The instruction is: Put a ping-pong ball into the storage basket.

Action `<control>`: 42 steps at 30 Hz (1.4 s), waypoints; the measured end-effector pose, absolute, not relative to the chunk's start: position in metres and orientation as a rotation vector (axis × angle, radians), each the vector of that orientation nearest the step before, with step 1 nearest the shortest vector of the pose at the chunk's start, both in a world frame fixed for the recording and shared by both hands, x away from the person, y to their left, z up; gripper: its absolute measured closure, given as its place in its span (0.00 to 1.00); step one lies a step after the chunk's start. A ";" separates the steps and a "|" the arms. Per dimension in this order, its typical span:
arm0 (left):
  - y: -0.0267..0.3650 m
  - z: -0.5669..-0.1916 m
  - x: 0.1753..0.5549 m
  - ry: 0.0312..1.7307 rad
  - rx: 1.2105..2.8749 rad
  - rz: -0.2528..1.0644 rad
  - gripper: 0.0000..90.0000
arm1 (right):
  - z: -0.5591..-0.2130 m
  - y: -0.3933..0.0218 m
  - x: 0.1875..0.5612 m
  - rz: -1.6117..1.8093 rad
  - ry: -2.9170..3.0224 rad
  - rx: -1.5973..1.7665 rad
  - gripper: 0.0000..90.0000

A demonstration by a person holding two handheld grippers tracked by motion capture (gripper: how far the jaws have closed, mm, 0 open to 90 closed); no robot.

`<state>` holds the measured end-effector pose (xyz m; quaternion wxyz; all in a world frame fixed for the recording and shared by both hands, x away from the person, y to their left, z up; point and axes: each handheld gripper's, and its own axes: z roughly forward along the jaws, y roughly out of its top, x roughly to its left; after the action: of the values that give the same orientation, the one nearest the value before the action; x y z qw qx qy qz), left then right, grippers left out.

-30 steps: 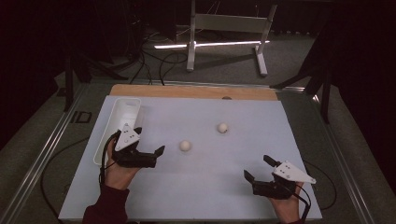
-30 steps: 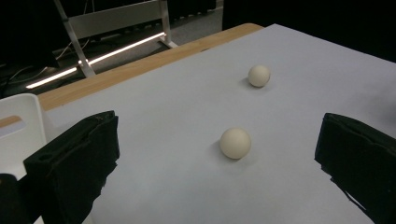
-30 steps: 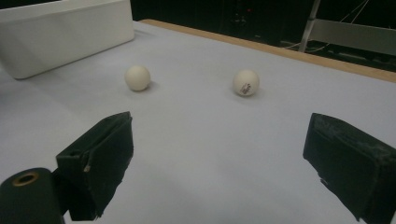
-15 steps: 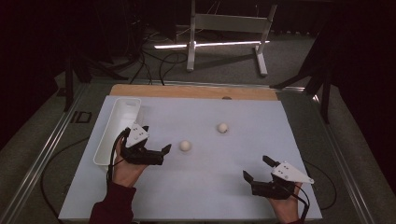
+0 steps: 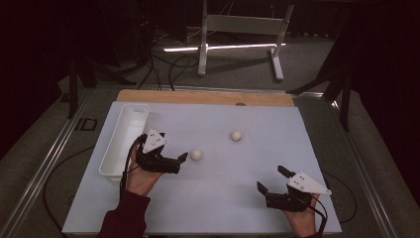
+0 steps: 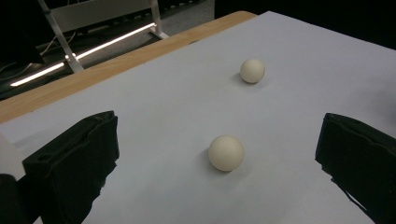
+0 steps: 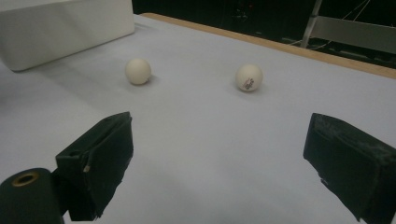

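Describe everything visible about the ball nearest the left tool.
The nearer ball is a small, plain, cream-white sphere with a smooth matte surface, like a table tennis ball; no marking shows on it. It rests on the pale sheet covering the table, casting a soft shadow. It lies just ahead of the left tool, roughly centred between the open jaws in the left gripper view, and nothing but the sheet touches it. The white tray sits off to one side.
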<state>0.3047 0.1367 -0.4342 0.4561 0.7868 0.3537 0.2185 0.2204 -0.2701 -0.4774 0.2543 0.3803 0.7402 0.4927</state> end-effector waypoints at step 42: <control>0.112 -0.457 0.334 0.879 2.010 0.396 0.00 | -0.479 -0.267 0.220 1.331 2.024 1.031 0.09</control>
<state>0.3344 0.1118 -0.4574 0.4406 0.8094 0.3540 0.1593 0.2204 -0.2675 -0.4793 0.2516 0.3791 0.7441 0.4891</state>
